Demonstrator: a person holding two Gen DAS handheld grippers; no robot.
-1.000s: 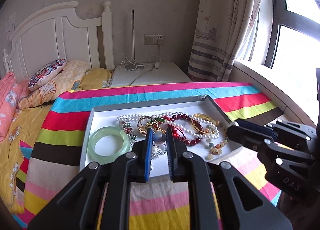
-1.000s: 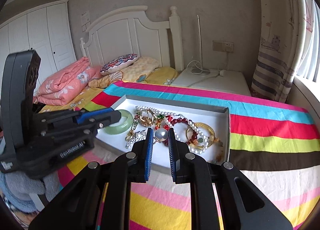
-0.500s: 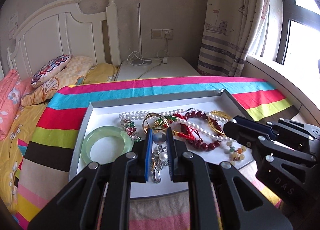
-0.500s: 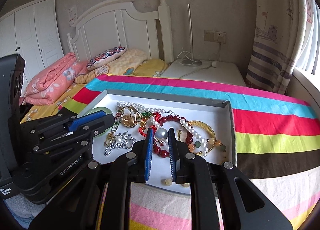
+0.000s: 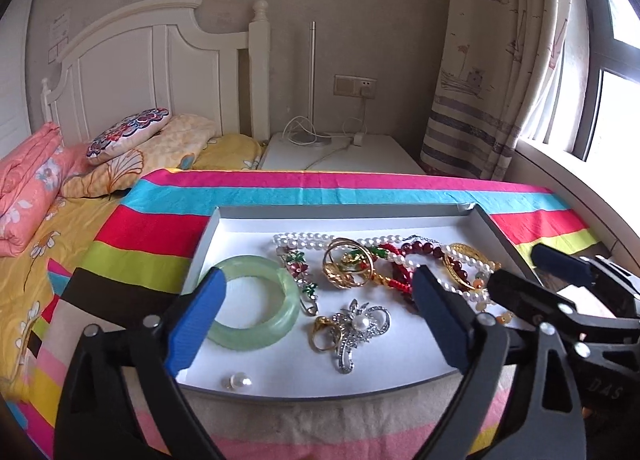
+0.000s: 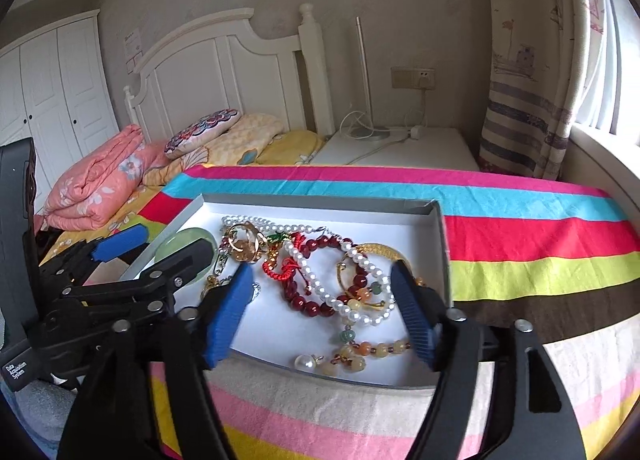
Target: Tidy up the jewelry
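A shallow white tray on a striped cloth holds tangled jewelry. In the left wrist view I see a green jade bangle, a gold ring, a silver pearl brooch, a pearl necklace, red beads and a loose pearl earring at the near edge. My left gripper is open and empty above the bangle and brooch. My right gripper is open and empty over the pearl strand and red beads; a pearl earring lies near the front rim.
The tray sits on a striped cloth over a bed end. A white nightstand with cables and a lamp pole stands behind. Pillows and a folded pink quilt lie left. Curtain and window are right.
Both grippers were shut on a pearl each; both have now opened wide and moved closer over the tray. A pearl earring now lies in the tray below each gripper.
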